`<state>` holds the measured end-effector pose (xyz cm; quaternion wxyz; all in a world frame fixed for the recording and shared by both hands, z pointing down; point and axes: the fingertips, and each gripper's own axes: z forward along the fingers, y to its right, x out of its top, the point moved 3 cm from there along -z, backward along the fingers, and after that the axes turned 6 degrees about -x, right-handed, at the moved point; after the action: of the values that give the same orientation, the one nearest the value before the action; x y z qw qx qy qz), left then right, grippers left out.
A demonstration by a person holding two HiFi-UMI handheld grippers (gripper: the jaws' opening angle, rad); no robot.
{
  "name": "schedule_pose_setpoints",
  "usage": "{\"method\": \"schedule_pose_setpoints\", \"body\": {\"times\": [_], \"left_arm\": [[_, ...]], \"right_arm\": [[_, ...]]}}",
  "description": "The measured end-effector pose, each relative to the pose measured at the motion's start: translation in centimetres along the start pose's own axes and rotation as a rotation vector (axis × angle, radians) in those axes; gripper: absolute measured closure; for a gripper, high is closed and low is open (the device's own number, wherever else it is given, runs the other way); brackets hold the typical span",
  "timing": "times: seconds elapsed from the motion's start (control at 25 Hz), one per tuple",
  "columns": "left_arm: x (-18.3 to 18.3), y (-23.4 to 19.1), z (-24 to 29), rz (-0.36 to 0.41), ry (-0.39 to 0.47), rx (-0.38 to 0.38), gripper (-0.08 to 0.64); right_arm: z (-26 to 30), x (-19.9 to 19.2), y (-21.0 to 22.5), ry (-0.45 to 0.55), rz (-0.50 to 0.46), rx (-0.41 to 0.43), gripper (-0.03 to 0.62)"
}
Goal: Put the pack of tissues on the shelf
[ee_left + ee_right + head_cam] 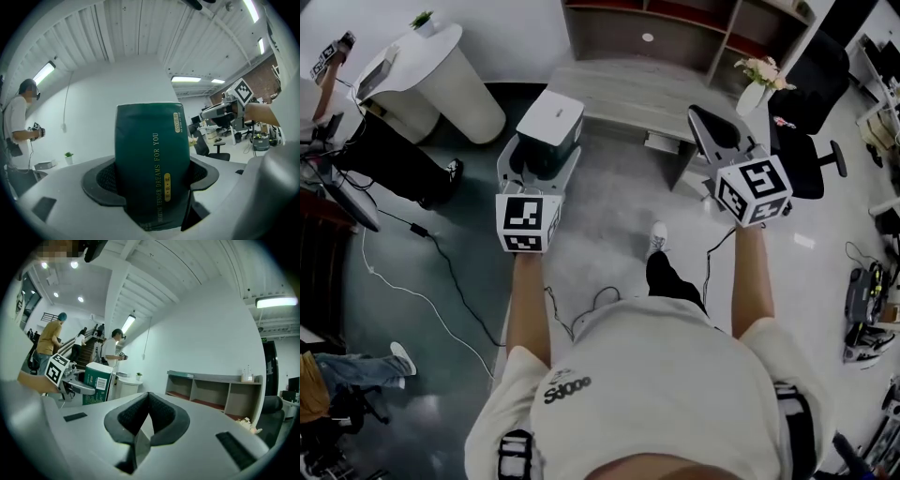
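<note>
**Item 1. Pack of tissues**. Dark green soft pack with gold lettering. It stands upright between the jaws of the left gripper, carried in the air in front of the person and not yet on any surface. An upright hold probably suits setting it down on its base.

**Item 2. Left gripper.** The jaws are held moderately apart, with the pads pressing on the pack's two flanks low down. Most of the pack rises free above them (a low grip likely leaves the top clear to pass under a shelf board). How firmly the soft wrapper is pinched cannot be judged from these views.

**Item 3. Right gripper**. The jaws are brought together with nothing between them. It is held out to the person's right, well apart from the pack, apparently idle and kept out of the carrying hand's path.

**Item 4. Shelf**. Open compartments, straight ahead and still well apart from the pack. A low grey platform stands in front of it, and a vase of flowers stands near its right end.

**Status.** Carrying stage; placement remains to be done.
</note>
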<state>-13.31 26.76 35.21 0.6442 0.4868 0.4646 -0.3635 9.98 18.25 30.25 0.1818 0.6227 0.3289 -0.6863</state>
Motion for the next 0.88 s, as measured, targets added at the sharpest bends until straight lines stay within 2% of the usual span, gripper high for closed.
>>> {"method": "schedule_pose_setpoints", "body": {"times": [0.28, 0.6, 0.88], "left_arm": [[0.0, -3.0, 10.8, 0.015, -0.019, 0.048, 0.181], [3.0, -6.8, 24.9, 0.01, -0.018, 0.105, 0.182], [4.3, -8.7, 34.0, 0.015, -0.029, 0.133, 0.181]], "right_arm": [[8.9, -3.0, 8.2, -0.008, 0.013, 0.063, 0.594], [19.3, -3.3, 20.5, 0.036, 0.062, 0.119, 0.594], [25.8, -4.2, 27.2, 0.032, 0.041, 0.176, 0.594]]}}
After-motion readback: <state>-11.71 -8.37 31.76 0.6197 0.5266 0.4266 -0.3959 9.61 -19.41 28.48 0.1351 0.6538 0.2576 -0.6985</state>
